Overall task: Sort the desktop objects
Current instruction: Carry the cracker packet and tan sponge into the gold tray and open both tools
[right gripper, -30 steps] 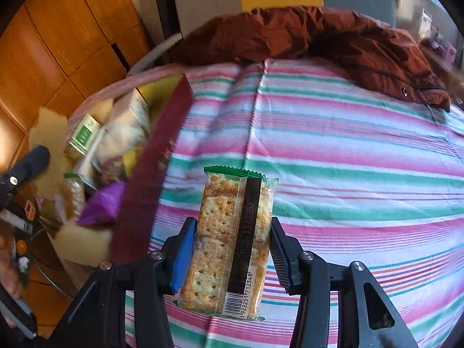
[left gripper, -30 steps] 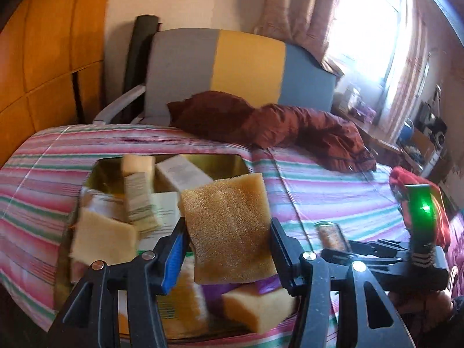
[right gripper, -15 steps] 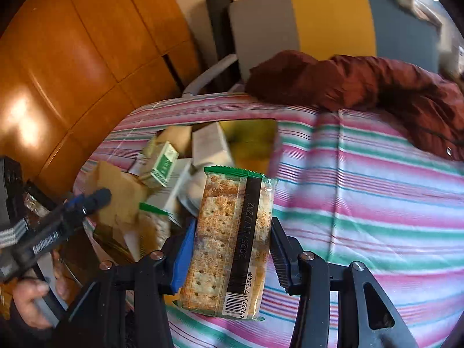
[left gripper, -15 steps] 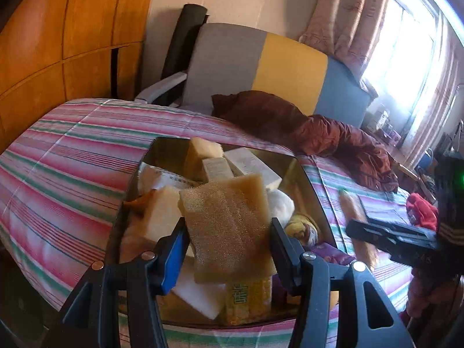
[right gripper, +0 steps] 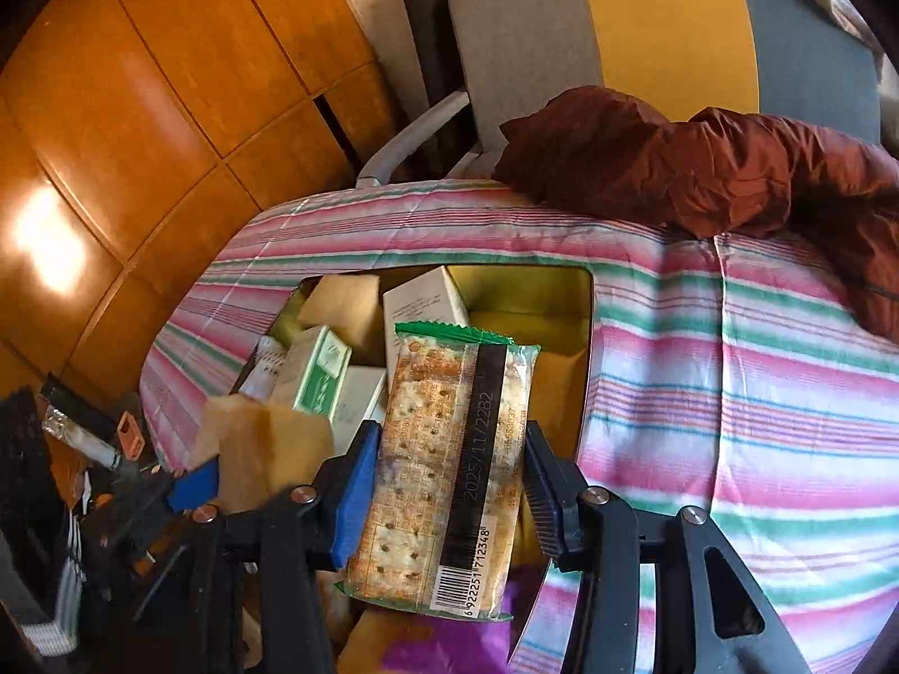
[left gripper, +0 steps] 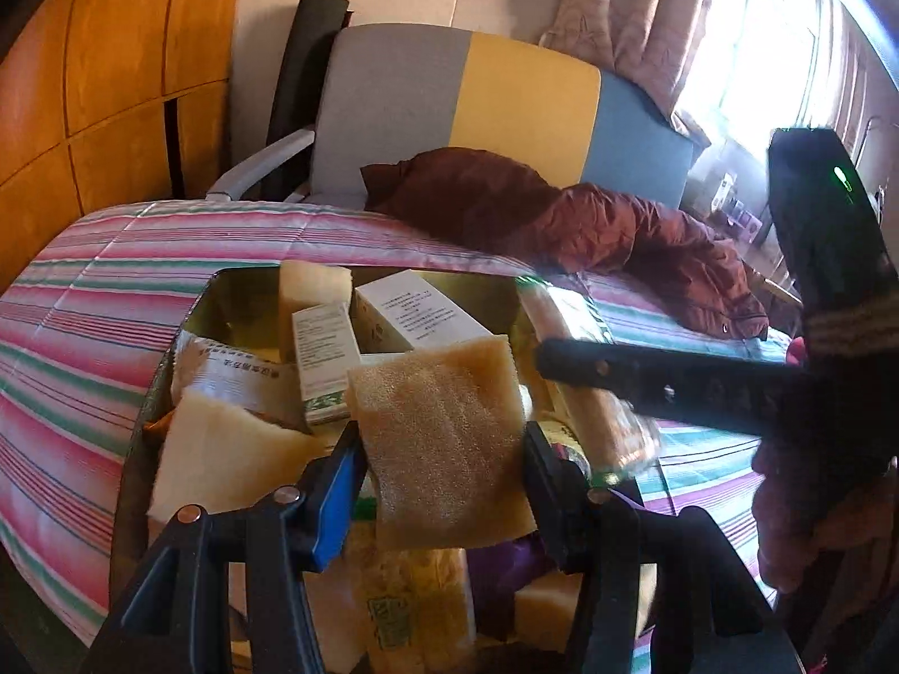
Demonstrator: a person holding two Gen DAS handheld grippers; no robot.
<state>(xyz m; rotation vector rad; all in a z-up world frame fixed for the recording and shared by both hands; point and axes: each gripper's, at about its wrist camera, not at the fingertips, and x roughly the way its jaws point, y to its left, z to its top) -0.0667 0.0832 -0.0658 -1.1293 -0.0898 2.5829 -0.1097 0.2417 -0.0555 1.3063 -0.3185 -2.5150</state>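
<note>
We've got the left gripper (left gripper: 441,449) pinching a tan sponge (left gripper: 444,438), pads pressed on both its sides, held just above the tin (left gripper: 225,292). The right gripper (right gripper: 446,472) pinches a cracker pack (right gripper: 449,466) upright, barcode end down, w/ both pads on its long edges, also over the tin.

The tin sits on the striped cloth (right gripper: 730,393), near its left edge in the right wrist view. Inside we see white boxes (left gripper: 416,314), a green-printed box (right gripper: 317,370), more sponge pieces (left gripper: 225,449) & a purple wrapper (right gripper: 444,646) at the near end; it's piled full.

In the left view the right gripper crosses from the right as a dark bar, its pack at the tin's right rim. A brown jacket (right gripper: 702,157) lies at the cloth's far side, against a grey-yellow-blue chair (left gripper: 505,95).
</note>
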